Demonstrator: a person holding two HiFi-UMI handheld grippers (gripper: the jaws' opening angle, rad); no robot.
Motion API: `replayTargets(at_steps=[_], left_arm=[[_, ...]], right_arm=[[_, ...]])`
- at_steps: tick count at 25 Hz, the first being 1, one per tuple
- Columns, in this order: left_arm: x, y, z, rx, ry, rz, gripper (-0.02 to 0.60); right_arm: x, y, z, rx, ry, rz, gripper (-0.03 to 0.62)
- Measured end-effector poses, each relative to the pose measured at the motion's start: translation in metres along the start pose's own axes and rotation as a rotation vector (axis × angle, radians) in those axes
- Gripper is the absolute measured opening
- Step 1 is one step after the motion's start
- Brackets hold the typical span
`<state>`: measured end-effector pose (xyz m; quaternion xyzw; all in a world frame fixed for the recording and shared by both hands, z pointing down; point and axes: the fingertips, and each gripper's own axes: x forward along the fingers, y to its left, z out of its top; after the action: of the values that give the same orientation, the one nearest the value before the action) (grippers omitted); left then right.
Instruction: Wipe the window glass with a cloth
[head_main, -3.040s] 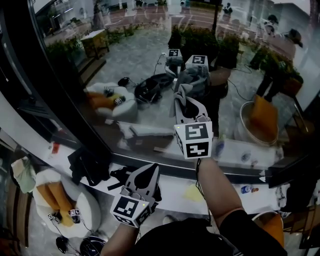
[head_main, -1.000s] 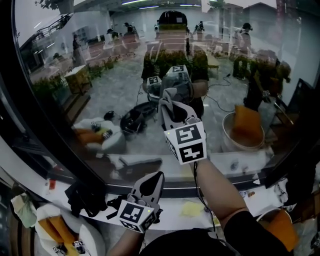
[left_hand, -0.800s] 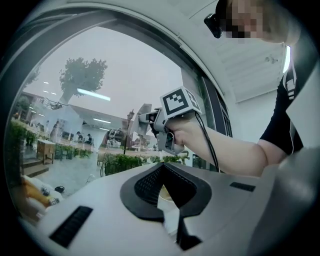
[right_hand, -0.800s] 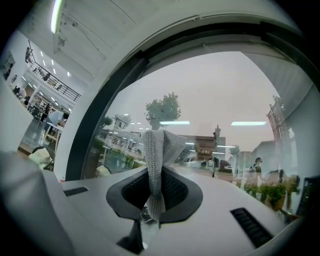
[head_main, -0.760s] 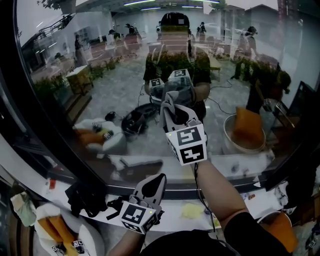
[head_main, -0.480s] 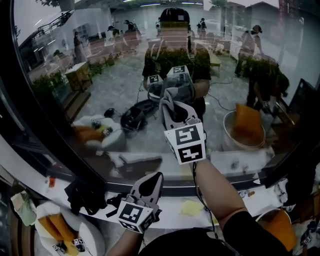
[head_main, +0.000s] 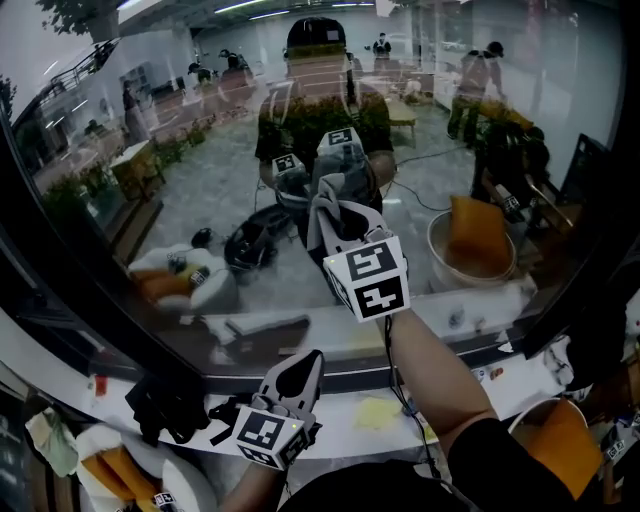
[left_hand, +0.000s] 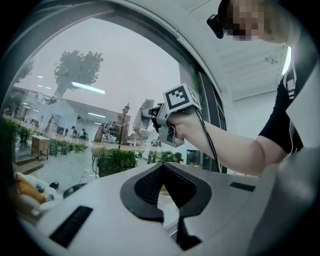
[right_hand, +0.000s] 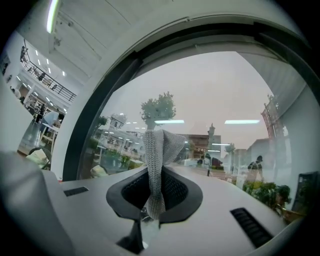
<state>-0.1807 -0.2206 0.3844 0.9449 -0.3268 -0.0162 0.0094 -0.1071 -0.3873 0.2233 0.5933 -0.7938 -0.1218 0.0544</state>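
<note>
The right arm reaches forward and up, its right hand-held gripper (head_main: 327, 203) clamped on the grey cloth (right_hand: 158, 148) against the window glass (head_main: 190, 190) (cloth meeting its reflection). The left hand-held gripper (head_main: 301, 366) sits low, jaws together, empty.

Bare glass (head_main: 190, 140) lies open left, right and above the right gripper (head_main: 328, 210) and its cloth (head_main: 322, 192). The dark frame (head_main: 90, 290) bounds it at left. On the sill (head_main: 450, 395), a black bundle (head_main: 165, 405) and a yellow scrap (head_main: 375, 412) flank the left gripper (head_main: 303, 362).
</note>
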Motion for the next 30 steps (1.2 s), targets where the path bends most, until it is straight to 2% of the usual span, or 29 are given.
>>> replayTargets(at_steps=[10, 19, 30], left_arm=[[0.067, -0.085, -0.001, -0.019, 0.004, -0.098, 0.008], [0.118, -0.149, 0.009, -0.014, 0.009, -0.148, 0.008], [0.181, -0.227, 0.008, -0.003, 0.060, -0.217, 0.008]], right_arm=[[-0.064, -0.107, -0.021, 0.006, 0.030, -0.084, 0.051], [-0.115, -0.196, -0.031, 0.019, 0.045, -0.142, 0.052], [-0.179, -0.296, -0.057, 0.051, 0.046, -0.207, 0.052]])
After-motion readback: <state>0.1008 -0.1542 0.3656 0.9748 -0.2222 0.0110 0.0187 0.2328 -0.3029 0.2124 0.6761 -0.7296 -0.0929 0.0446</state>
